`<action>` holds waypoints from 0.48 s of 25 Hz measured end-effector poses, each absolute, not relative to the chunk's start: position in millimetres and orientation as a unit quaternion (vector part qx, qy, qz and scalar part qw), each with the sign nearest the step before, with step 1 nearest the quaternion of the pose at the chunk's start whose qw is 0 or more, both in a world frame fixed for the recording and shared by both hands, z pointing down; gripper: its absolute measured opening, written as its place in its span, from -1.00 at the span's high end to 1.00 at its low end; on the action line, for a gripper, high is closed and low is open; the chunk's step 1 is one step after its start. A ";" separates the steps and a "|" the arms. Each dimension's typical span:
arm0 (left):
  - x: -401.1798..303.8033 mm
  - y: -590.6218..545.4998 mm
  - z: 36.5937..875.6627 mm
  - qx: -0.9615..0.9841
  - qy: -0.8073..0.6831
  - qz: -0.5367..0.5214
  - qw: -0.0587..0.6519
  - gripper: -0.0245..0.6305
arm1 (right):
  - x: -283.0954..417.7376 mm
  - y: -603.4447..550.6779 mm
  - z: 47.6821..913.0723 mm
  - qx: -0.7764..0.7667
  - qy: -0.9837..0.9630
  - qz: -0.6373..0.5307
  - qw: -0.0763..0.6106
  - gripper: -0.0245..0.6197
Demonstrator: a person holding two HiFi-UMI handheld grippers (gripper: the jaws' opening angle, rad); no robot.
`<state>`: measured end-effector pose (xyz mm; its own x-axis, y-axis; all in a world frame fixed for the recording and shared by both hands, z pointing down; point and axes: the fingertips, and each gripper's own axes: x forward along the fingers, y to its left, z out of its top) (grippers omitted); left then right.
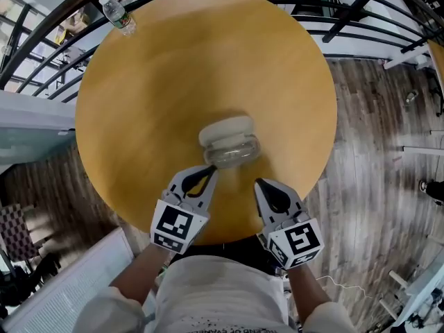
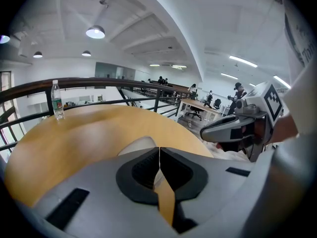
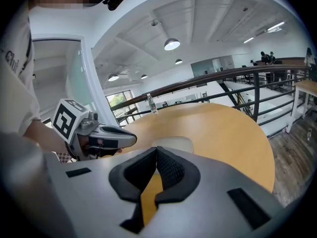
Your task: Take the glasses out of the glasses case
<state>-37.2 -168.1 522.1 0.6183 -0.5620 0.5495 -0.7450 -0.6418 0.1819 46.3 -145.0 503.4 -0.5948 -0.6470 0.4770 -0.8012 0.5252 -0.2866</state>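
The glasses case lies near the middle of the round wooden table. It shows a cream far part and a glossy grey near part; I cannot make out the glasses. My left gripper hovers just short of the case's near left side, jaws shut and empty. My right gripper is a little nearer to me on the right, also shut and empty. In the left gripper view the case shows pale just beyond the closed jaws. In the right gripper view the case lies beyond the closed jaws.
A plastic water bottle stands at the table's far left edge, also seen as the bottle and the bottle. A dark railing curves behind the table. Wooden floor lies to the right.
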 end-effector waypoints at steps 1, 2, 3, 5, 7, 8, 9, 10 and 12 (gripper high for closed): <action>-37.0 -171.0 524.6 0.878 -0.369 0.229 0.201 0.85 | 45.2 -146.0 505.2 0.420 -0.859 0.247 0.158 0.85; -36.6 -173.7 527.5 0.880 -0.363 0.232 0.201 0.85 | 44.0 -147.0 507.3 0.419 -0.859 0.249 0.156 0.85; -35.8 -176.0 531.2 0.882 -0.355 0.236 0.200 0.85 | 43.1 -148.0 509.4 0.418 -0.859 0.251 0.155 0.85; -33.1 -178.6 540.3 0.887 -0.335 0.254 0.193 0.85 | 42.6 -149.3 513.6 0.417 -0.858 0.258 0.153 0.85; -30.2 -178.4 550.3 0.891 -0.312 0.276 0.183 0.85 | 43.2 -148.9 518.0 0.418 -0.856 0.264 0.152 0.85; -29.1 -178.0 555.2 0.892 -0.301 0.285 0.180 0.85 | 43.6 -148.2 520.4 0.418 -0.855 0.267 0.152 0.85; -28.3 -177.7 560.2 0.893 -0.291 0.293 0.180 0.85 | 44.2 -147.5 522.8 0.418 -0.854 0.270 0.153 0.85; -27.8 -177.8 565.3 0.893 -0.282 0.300 0.183 0.85 | 44.9 -146.9 525.0 0.419 -0.853 0.272 0.153 0.85; -28.0 -179.7 574.5 0.892 -0.268 0.311 0.189 0.85 | 46.0 -146.4 528.1 0.419 -0.851 0.277 0.152 0.85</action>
<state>-28.0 -179.7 574.5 0.6618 -0.3614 0.6569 -0.5964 -0.7847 0.1692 46.0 -146.4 528.1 -0.6022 -0.6291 0.4916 -0.7979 0.4952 -0.3437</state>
